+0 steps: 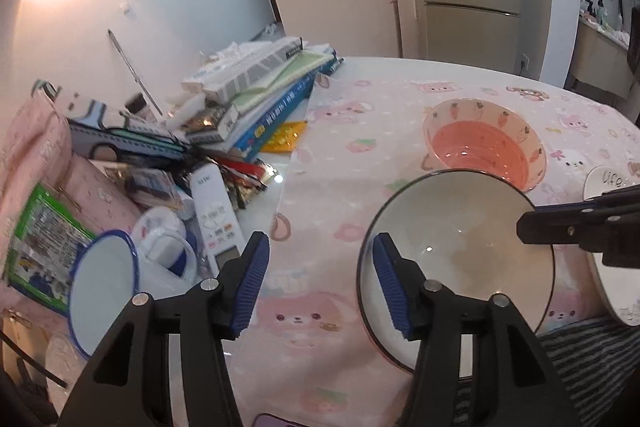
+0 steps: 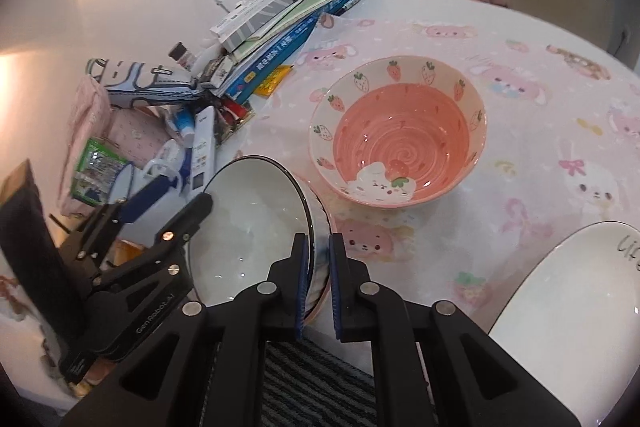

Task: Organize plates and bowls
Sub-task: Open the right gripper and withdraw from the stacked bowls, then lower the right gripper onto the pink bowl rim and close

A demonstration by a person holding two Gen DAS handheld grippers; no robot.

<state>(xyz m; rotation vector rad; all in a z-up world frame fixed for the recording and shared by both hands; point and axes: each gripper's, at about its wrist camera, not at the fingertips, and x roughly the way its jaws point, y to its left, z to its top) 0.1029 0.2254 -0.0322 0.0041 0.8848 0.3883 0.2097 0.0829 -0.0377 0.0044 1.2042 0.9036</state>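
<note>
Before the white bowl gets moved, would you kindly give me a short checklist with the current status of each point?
1. Right tongs closed on the rim of the white dark-rimmed ceramic bowl: ok.
2. Left tongs open and holding nothing: ok.
3. Left tongs clear of the white bowl: not ok, one pad overlaps its rim.
4. Pink strawberry-patterned ceramic bowl upright and empty, ready for stacking: ok.
5. White bowl lifted off the pink cartoon tablecloth: cannot tell.
6. White "life" plate out of the path: ok.
</note>
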